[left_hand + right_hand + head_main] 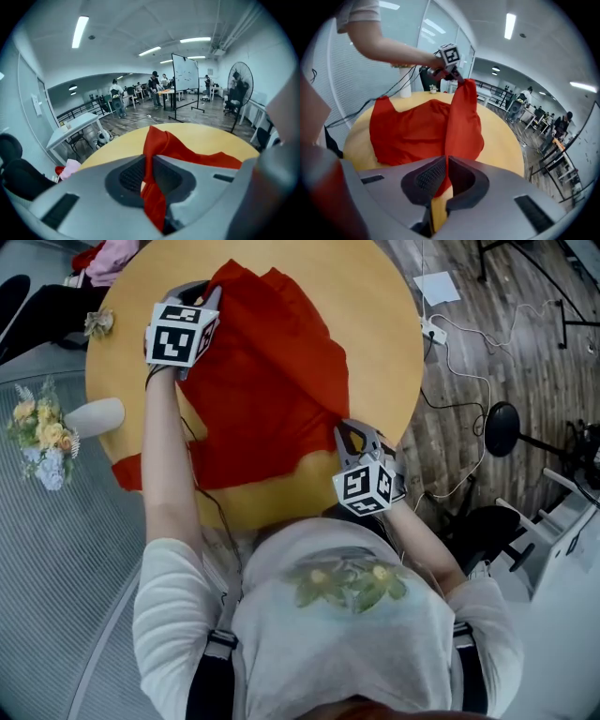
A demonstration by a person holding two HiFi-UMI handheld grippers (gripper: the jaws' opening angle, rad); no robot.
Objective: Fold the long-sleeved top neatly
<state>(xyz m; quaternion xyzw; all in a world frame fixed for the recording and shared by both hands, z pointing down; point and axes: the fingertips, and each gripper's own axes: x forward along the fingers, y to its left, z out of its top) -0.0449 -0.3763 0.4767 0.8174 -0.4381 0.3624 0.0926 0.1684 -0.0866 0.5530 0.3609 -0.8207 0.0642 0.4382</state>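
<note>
A red long-sleeved top (267, 381) lies spread and rumpled on the round yellow table (375, 296). My left gripper (206, 296) is at the table's far left, shut on an edge of the top; in the left gripper view a strip of red cloth (152, 187) runs between the closed pads and is lifted off the table (211, 138). My right gripper (353, 434) is near the front right rim, shut on another edge. In the right gripper view the cloth (459, 122) stretches taut from my right gripper (444, 164) up to my left gripper (457, 77).
A white vase (94, 416) lies at the table's left edge, flowers (42, 432) beside it. Pink cloth (112, 259) sits beyond the far rim. Cables and a power strip (433, 331) lie on the wooden floor at the right. A whiteboard (186, 75) and fan (240, 86) stand behind.
</note>
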